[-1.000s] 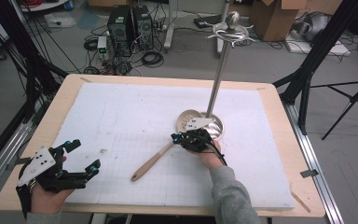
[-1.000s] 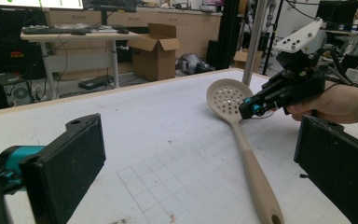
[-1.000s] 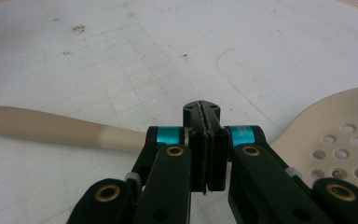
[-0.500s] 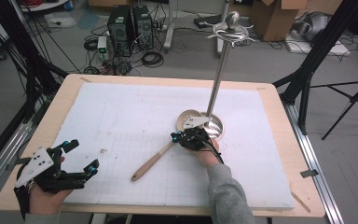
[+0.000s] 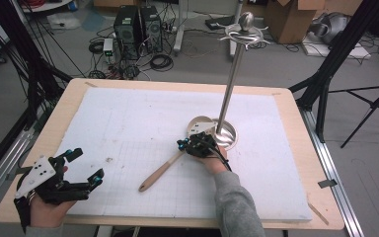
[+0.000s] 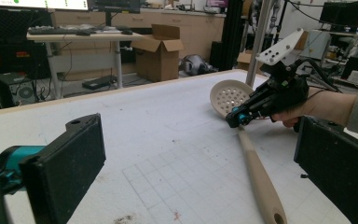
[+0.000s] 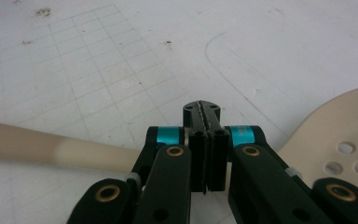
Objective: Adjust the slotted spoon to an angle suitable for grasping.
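Note:
A slotted spoon [image 5: 160, 173] with a pale wooden handle and a cream perforated head lies slantwise on the white mat, its head [image 6: 228, 95] towards the metal stand. My right gripper [image 5: 181, 144] hovers over the spoon's neck. Its jaws are shut pad to pad, with nothing between them. In the right gripper view, the handle [image 7: 37, 147] runs off to the left under that gripper [image 7: 202, 109] and the head [image 7: 340, 135] lies to the right. My left gripper [image 5: 86, 164] rests at the mat's front left corner, open and empty. Its view faces the spoon [image 6: 256, 168] and the right gripper [image 6: 235, 119].
A tall metal stand [image 5: 232, 74] with hooks at its top rises from a round base [image 5: 229, 136] just behind the right hand. The white gridded mat [image 5: 128, 113] covers most of the wooden table [image 5: 296, 113]. Computers, cables and boxes lie on the floor beyond.

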`<act>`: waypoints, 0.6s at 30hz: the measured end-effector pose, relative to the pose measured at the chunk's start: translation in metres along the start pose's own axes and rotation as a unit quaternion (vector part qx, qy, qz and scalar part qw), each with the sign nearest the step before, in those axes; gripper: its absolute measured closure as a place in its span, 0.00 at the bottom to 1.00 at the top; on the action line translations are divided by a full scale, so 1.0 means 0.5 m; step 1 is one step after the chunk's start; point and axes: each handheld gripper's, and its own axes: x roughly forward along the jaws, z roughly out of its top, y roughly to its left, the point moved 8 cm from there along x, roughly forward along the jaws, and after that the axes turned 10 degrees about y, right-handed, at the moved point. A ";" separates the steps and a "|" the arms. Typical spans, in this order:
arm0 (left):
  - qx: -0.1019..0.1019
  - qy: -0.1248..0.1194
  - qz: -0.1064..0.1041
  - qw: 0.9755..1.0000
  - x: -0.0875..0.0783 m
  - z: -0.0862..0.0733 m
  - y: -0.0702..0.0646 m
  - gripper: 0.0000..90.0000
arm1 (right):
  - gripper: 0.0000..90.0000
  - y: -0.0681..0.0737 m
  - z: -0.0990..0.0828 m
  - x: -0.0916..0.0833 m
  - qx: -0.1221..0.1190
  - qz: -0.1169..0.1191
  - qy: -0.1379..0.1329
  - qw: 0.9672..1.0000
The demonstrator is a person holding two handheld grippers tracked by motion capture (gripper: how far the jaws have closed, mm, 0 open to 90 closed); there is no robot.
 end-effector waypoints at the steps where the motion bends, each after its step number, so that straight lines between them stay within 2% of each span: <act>1: -0.002 0.001 -0.002 1.000 0.001 0.000 -0.001 0.03 | 1.00 -0.002 -0.001 0.001 0.004 0.000 0.000 1.000; 5: -0.001 0.009 -0.008 1.000 0.006 -0.003 -0.005 0.03 | 1.00 -0.018 -0.009 0.000 0.021 -0.011 0.010 1.000; 8: -0.001 0.011 -0.010 1.000 0.010 -0.004 -0.007 0.03 | 1.00 -0.023 -0.008 0.002 0.017 -0.016 0.008 1.000; 11: -0.001 0.016 -0.014 1.000 0.015 -0.008 -0.010 0.03 | 1.00 -0.023 -0.007 0.006 0.029 -0.021 0.018 0.999; 18: -0.002 0.018 -0.015 1.000 0.017 -0.010 -0.009 0.03 | 1.00 -0.022 -0.010 0.004 0.048 -0.015 0.023 0.998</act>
